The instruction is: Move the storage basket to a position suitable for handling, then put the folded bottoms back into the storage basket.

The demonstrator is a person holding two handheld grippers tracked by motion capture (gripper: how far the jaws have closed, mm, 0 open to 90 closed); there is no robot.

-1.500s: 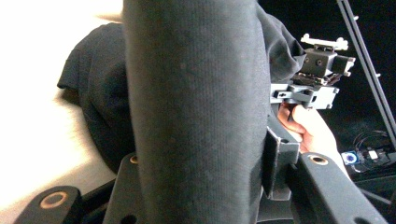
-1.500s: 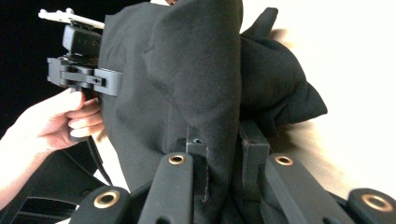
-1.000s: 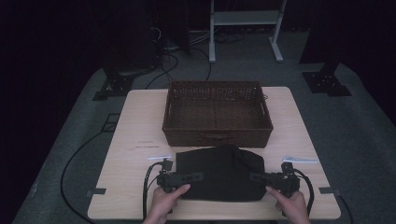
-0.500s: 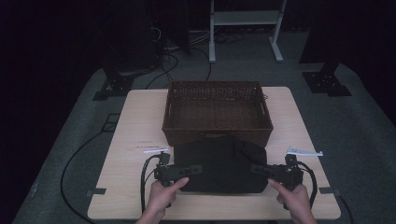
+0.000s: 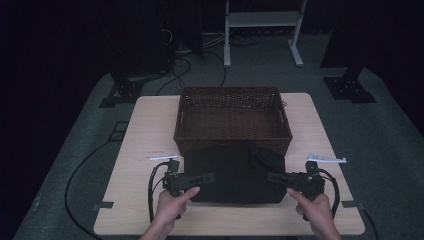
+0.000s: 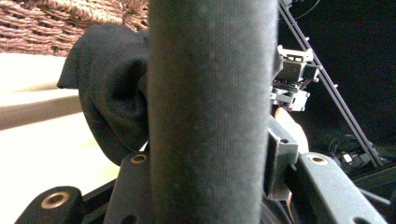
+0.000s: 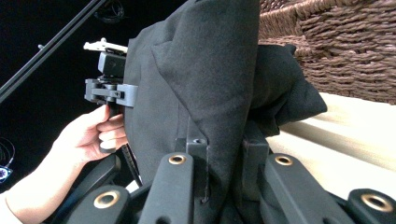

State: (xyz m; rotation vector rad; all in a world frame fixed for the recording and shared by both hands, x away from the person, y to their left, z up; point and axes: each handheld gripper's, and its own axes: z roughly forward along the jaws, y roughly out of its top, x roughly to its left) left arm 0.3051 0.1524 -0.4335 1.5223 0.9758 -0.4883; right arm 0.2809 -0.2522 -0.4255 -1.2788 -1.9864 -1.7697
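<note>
In the high view a black cloth (image 5: pixel 235 172) is stretched between the two claws, over the near part of the wooden table (image 5: pixel 145 130). Its far edge lies just in front of the brown wicker basket (image 5: pixel 232 117), which stands in the middle of the table. The left claw (image 5: pixel 207 177) grasps the left edge of the cloth, and the left hand (image 5: pixel 170 207) holds its handle from below. The right claw (image 5: pixel 272 176) grasps the right edge, with the right hand (image 5: pixel 315 210) behind it. A small white label (image 5: pixel 162 157) lies on the table near the left claw, and another white strip (image 5: pixel 327 160) sits by the right claw; the writing on them is too small to read.

In the left gripper view the cloth (image 6: pixel 210 107) hangs as a thick vertical fold through the middle, clenched between the jaws of the left claw (image 6: pixel 208 186). More of the cloth bunches to the left, above the light table (image 6: pixel 42 140), and the basket (image 6: pixel 56 23) is at the top left. The other claw (image 6: pixel 292 79) is seen farther off.

In the right gripper view the right claw (image 7: pixel 219 158) is clenched on a fold of the cloth (image 7: pixel 205 74). The basket (image 7: pixel 336 51) is at the upper right, above the table (image 7: pixel 345 140). At the left, the left hand (image 7: pixel 88 135) holds its own claw at the other edge of the cloth. No brand or readable writing is visible.
</note>
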